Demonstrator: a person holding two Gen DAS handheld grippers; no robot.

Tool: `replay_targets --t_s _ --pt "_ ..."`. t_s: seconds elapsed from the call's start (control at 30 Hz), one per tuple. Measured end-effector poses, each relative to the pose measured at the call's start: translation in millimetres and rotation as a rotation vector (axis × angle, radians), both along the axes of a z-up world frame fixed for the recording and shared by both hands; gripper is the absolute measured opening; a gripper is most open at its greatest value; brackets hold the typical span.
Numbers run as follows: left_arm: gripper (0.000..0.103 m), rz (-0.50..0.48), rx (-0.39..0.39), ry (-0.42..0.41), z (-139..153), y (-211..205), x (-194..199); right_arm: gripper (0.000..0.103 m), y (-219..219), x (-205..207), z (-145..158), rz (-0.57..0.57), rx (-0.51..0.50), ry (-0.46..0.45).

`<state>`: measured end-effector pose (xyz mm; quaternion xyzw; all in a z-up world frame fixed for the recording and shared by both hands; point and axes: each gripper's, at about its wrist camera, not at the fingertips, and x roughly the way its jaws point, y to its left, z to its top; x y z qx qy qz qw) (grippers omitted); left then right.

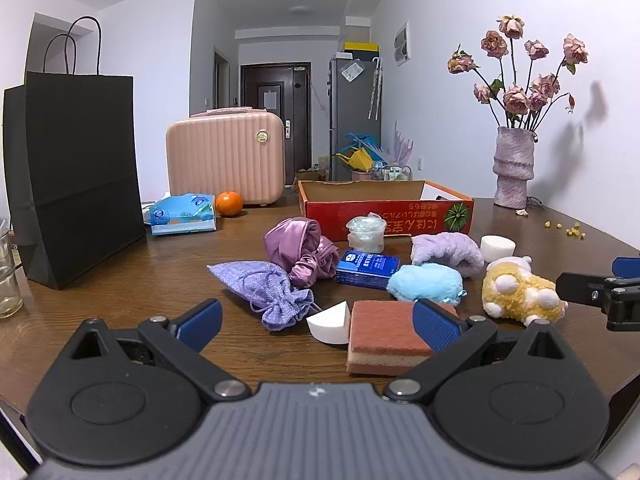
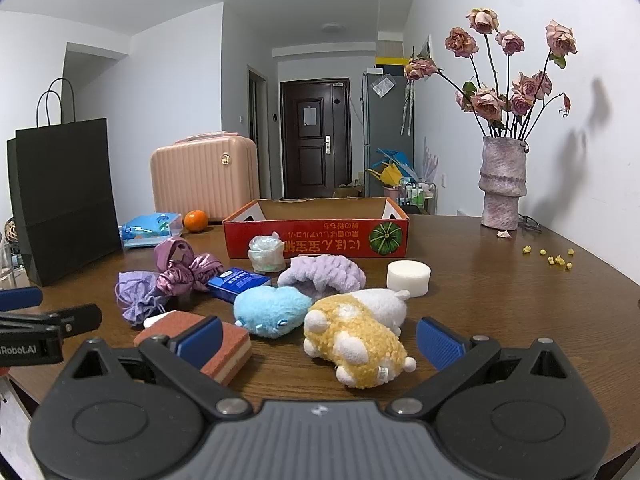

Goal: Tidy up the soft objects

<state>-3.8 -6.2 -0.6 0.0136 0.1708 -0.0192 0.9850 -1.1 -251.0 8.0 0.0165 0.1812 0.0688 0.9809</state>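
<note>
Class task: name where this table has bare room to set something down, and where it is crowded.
Bare wood lies right of the white foam cylinder toward the vase, apart from yellow crumbs, and between the black bag and lavender pouch. In front of the red box it is crowded.

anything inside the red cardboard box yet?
The red cardboard box shows only bare brown inner walls; no items rise above its rim. Its floor is hidden behind the front wall in both views, so flat contents cannot be excluded.

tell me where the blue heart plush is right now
The blue heart plush lies on the wooden table, low in the middle of the right wrist view, touching the yellow plush toy on its right, with the purple fluffy headband just behind.
</note>
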Motion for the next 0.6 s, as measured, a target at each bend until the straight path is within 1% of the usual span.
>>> replay_targets --t_s 0.6 --pt "0.103 0.000 0.000 -0.001 0.1 -0.3 -0.2 0.103 0.7 0.6 -0.2 0.001 -0.004 0.003"
